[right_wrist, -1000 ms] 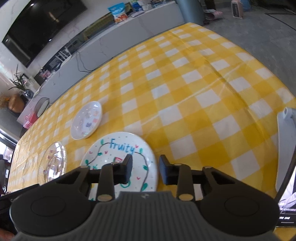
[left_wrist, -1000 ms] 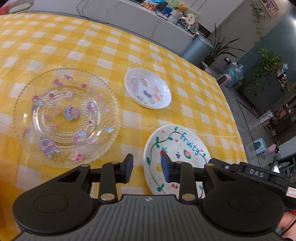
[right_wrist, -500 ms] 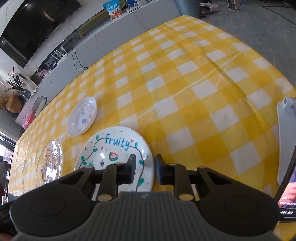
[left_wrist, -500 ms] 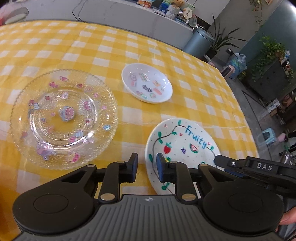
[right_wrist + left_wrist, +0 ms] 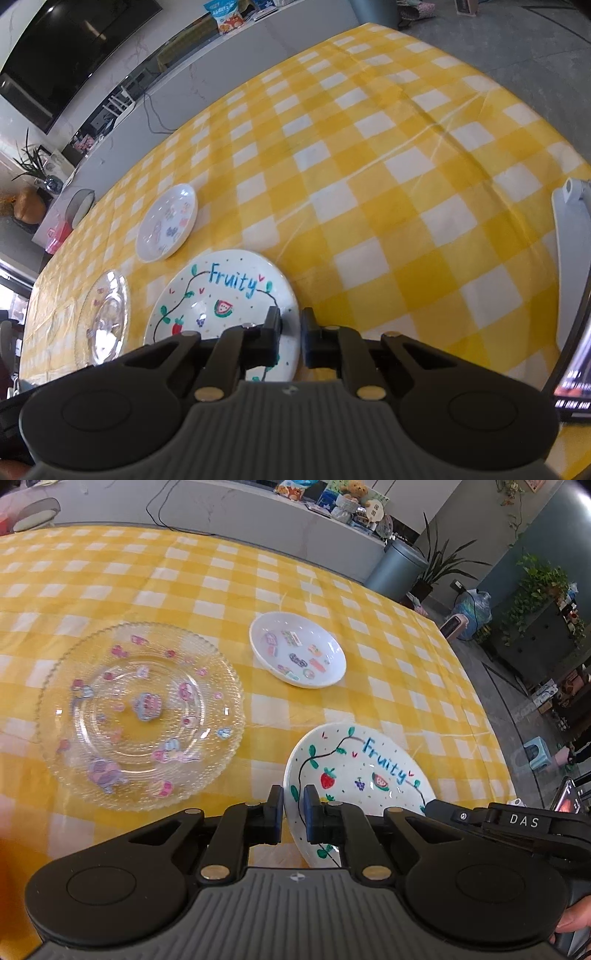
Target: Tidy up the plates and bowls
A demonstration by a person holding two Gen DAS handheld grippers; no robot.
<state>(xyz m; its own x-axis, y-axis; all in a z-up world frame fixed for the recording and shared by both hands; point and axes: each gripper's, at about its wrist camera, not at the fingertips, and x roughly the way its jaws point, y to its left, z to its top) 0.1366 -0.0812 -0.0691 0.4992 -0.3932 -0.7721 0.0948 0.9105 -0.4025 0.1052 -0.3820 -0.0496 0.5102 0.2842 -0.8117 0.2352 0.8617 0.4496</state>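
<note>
1. Bright, even daylight fills both views; shadows under the dishes are soft.
2. Glare streaks the surface [image 5: 424,155] and glints on the glass plate [image 5: 140,716].
3. Fisheye bending curves the edges; corners darken.
4. Left view's lower-left corner blurs orange.

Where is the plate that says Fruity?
The Fruity plate lies on the yellow checked tablecloth, nearest both cameras, right of the clear glass plate in the left wrist view, with the small white dish beyond.

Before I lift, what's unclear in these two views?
- Left wrist: near edge of Fruity plate hidden behind the closing left tool, which straddles its rim; pad contact unclear.
- Right wrist: same under the closing right tool; glass plate stickers too small; screen cut off by right edge.
</note>
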